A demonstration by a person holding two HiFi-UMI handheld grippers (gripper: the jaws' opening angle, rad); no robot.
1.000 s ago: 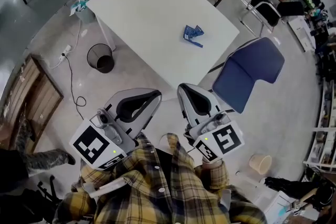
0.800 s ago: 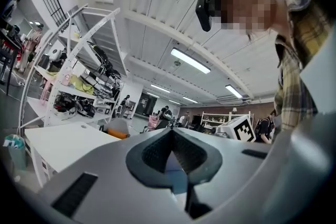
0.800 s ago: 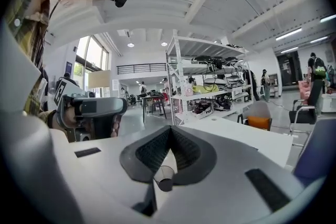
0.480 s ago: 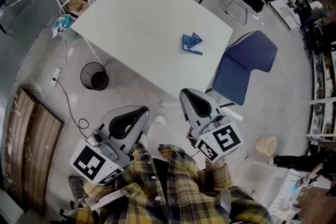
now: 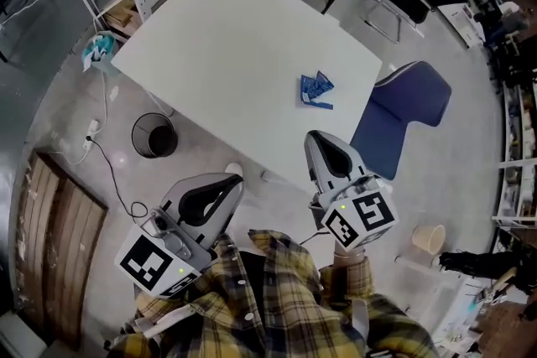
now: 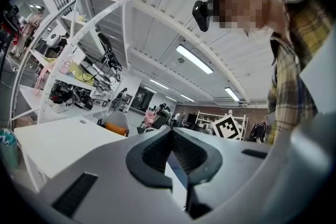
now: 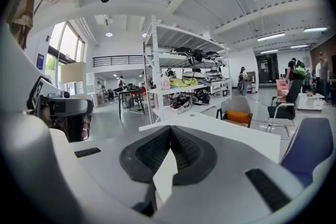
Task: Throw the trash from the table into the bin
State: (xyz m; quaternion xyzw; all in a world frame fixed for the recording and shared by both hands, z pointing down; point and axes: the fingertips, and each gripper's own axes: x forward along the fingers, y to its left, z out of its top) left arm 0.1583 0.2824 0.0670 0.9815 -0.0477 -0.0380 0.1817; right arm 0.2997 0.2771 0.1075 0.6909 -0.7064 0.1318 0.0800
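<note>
- At the upper middle of the head view sits the white table [image 5: 226, 38], the biggest thing here. It is bare except for one piece of trash, and the person stands off its near corner.
- Blue chair [image 5: 403, 109] stands just beside the table's right edge, on the trash side. My read is that the reach should go in left of it.
- Black wire bin [image 5: 154, 136] is on the floor by the table's left side, well apart from the trash. Its contents are too dark to tell.
- Left gripper [image 5: 237, 179] and right gripper [image 5: 314, 136] both have their tongs closed with nothing between them. The right tip is over the near table edge and the left is over the floor.
- Blue crumpled wrapper [image 5: 315, 88], the trash, lies on the table near its right edge, just ahead of the right gripper and untouched.
- Step, as I judge it: approach, with no pick yet. The next move calls for the right jaws to open, tip down over the wrapper and close on it, then carry it across to the bin.
- Only the head view shows the wrapper and the bin. The gripper views confirm that each pair of jaw tips meets, and they add the shelving rack [image 7: 184, 71] behind the table. Neither gripper view shows the trash.
</note>
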